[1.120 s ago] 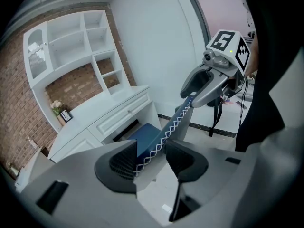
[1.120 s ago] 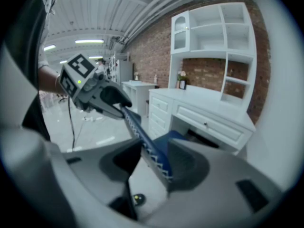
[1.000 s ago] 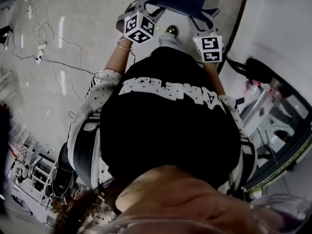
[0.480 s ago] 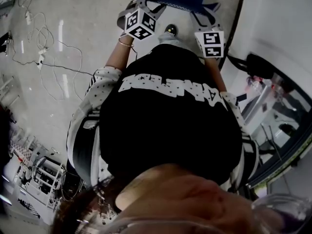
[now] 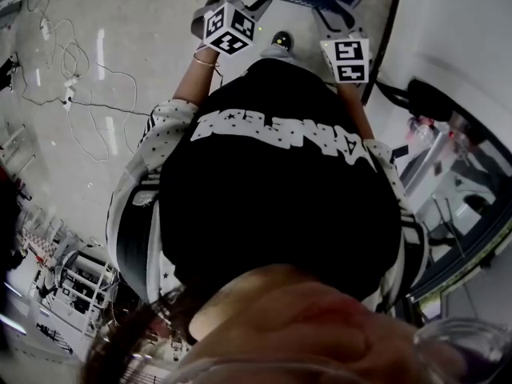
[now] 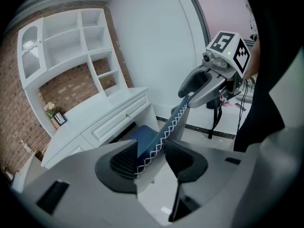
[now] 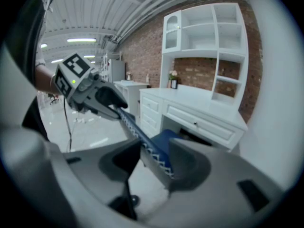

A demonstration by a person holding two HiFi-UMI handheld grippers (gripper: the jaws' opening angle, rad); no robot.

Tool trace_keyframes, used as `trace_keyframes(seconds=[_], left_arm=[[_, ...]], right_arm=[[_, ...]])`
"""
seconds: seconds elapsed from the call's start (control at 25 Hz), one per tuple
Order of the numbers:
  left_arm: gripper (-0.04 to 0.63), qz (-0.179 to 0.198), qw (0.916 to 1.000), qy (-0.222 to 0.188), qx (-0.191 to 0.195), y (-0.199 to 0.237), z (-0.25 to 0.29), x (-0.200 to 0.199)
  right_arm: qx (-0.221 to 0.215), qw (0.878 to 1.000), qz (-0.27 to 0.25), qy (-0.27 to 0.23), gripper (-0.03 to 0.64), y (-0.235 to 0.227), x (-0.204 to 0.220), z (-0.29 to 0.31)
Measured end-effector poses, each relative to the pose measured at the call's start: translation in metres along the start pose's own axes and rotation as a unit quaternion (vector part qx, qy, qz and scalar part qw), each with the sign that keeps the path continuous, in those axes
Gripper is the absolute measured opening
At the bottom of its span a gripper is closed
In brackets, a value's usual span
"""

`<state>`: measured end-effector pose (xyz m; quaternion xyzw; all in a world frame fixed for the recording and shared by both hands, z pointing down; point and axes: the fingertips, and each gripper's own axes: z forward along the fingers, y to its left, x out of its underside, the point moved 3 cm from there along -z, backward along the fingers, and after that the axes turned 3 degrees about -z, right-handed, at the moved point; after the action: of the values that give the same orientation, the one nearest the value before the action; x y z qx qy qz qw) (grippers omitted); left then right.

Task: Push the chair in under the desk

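Standing by the white desk, watching. The chair is dark blue, with a thin padded backrest and white zigzag stitching along its top edge; the seat is the same blue.

The person holds both tools out in front, one on each end of the backrest top.

- Left gripper: the stitched edge runs straight in between its fingers, which are clenched on it. The blue padding fills the gap, and the near end of the stitching sits right at the throat.
- Right gripper: same hold on the other end. The backrest edge passes between its fingers and is gripped there. The wide lens bends things, so whether both pads bear equally is hard to judge.

From each tool's view the other one shows farther along the same edge, marker cube uppermost.

Chair position: it faces the desk, backrest toward the person, seat at the knee opening below the drawer fronts. How far the seat reaches under the top I can't quite make out.

A white shelf unit stands on the desk against a brick wall. Loose cables lie on the glossy floor to the person's left.
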<state>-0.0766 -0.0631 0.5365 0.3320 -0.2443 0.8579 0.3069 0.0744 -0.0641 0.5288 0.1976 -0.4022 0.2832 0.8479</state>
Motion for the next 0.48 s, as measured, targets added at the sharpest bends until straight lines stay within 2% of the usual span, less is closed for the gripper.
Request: trace_keyframes(seconds=[0.48], left_arm=[[0.21,0.0,1.0,0.006,0.003,0.0011,0.0013,-0.0035]], right_arm=[[-0.004,1.0,-0.002,-0.003,0.201,-0.0036,-0.0014,-0.0008]])
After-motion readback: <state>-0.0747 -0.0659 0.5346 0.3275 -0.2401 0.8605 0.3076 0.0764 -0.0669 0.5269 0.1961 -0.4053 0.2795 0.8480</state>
